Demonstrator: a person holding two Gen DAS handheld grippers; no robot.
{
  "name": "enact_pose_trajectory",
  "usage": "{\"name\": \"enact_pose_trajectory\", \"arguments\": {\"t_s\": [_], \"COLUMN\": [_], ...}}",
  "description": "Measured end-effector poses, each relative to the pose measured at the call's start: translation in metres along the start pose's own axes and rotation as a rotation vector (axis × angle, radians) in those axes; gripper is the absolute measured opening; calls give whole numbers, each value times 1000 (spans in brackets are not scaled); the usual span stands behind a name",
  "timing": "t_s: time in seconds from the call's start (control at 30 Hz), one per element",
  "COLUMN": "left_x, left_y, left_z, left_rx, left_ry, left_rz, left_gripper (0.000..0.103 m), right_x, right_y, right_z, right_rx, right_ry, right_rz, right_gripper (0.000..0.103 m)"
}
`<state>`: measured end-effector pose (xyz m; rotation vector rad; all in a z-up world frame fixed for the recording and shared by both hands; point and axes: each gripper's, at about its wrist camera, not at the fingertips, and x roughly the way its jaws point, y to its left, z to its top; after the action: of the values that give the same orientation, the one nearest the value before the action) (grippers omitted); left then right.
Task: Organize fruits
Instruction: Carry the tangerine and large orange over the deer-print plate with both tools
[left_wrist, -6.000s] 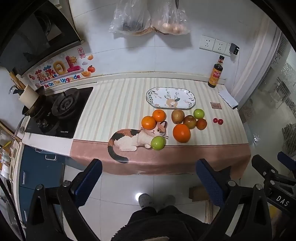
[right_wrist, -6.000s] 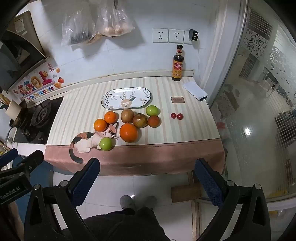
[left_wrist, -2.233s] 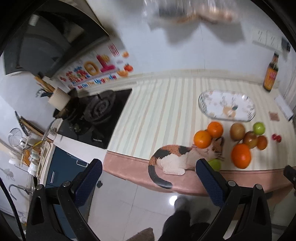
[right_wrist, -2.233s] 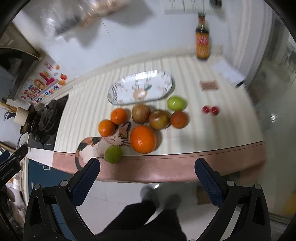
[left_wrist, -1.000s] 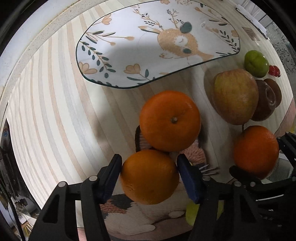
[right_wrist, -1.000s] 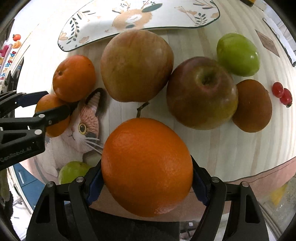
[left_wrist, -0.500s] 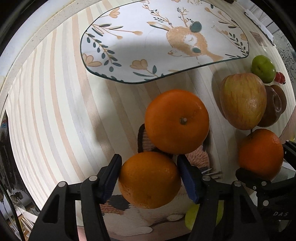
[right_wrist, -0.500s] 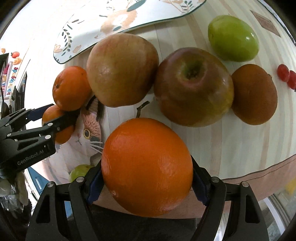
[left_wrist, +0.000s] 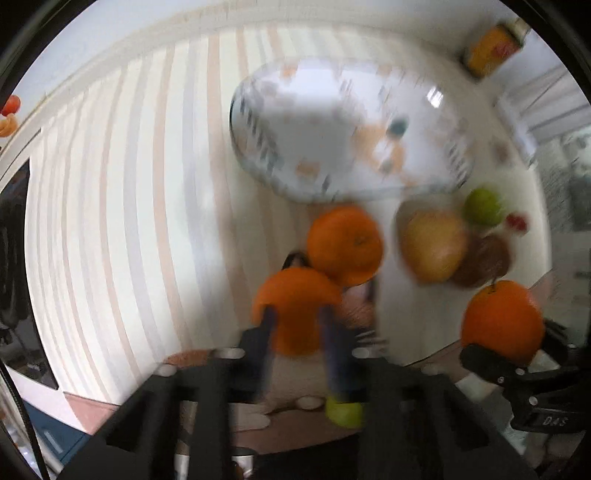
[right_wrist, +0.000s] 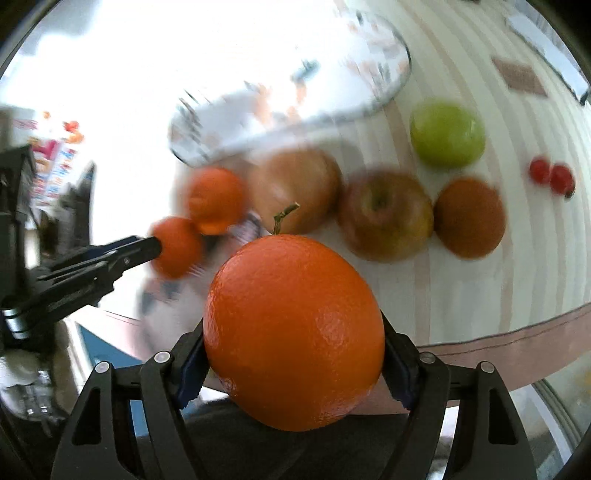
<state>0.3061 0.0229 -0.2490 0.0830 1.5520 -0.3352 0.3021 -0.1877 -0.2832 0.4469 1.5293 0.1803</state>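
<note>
My right gripper (right_wrist: 293, 363) is shut on the large orange (right_wrist: 293, 332) and holds it above the striped cloth; the same orange (left_wrist: 502, 319) shows at the right of the left wrist view. My left gripper (left_wrist: 295, 314) points straight down with its jaws drawn close together. A small orange (left_wrist: 297, 299) lies under its fingertips and is wider than the gap, so it is not between them. In the right wrist view the left gripper (right_wrist: 155, 245) touches that orange (right_wrist: 177, 247). A second small orange (left_wrist: 345, 245) sits beside it. The oval patterned plate (left_wrist: 332, 122) lies beyond, blurred.
Two apples (right_wrist: 299, 192) (right_wrist: 386, 214), a brown fruit (right_wrist: 469, 218), a green fruit (right_wrist: 447, 134) and two cherry tomatoes (right_wrist: 552, 179) lie on the cloth. Another green fruit (left_wrist: 343, 410) sits near the counter's front edge. A sauce bottle (left_wrist: 491, 44) stands far right, a stove (left_wrist: 14, 258) left.
Both grippers have risen. The left jaws, which stood around the small orange, have snapped close together above it. The right gripper has lifted the large orange off the cloth.
</note>
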Motion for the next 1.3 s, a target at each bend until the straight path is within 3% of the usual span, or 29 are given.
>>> {"name": "enact_pose_trajectory", "arguments": {"t_s": [0.17, 0.27, 0.33, 0.5, 0.57, 0.83, 1.03, 1.1, 1.3], "left_x": [5, 32, 37, 33, 32, 38, 59, 65, 56], "left_y": [-7, -6, 8, 40, 46, 57, 70, 69, 61], "left_z": [24, 23, 20, 26, 32, 67, 80, 70, 55], "left_rx": [71, 36, -11, -115, -123, -98, -110, -80, -85], "left_ry": [9, 99, 98, 39, 15, 0, 78, 98, 34], "left_rz": [54, 50, 76, 61, 72, 5, -117, -103, -42], "left_gripper": [22, 22, 23, 54, 60, 61, 63, 64, 61], "right_x": [-26, -24, -17, 8, 15, 26, 29, 28, 25], "right_y": [-4, -14, -18, -21, -17, -6, -1, 1, 3], "right_z": [37, 49, 48, 46, 48, 56, 56, 56, 57], "right_rx": [-47, -27, -2, 40, 41, 26, 18, 18, 12], "right_ry": [-69, -59, -42, -20, -19, -5, 2, -1, -14], "right_rz": [-61, -62, -45, -17, -15, -25, -27, -27, -31], "right_gripper": [80, 80, 80, 80, 80, 80, 80, 80, 80]}}
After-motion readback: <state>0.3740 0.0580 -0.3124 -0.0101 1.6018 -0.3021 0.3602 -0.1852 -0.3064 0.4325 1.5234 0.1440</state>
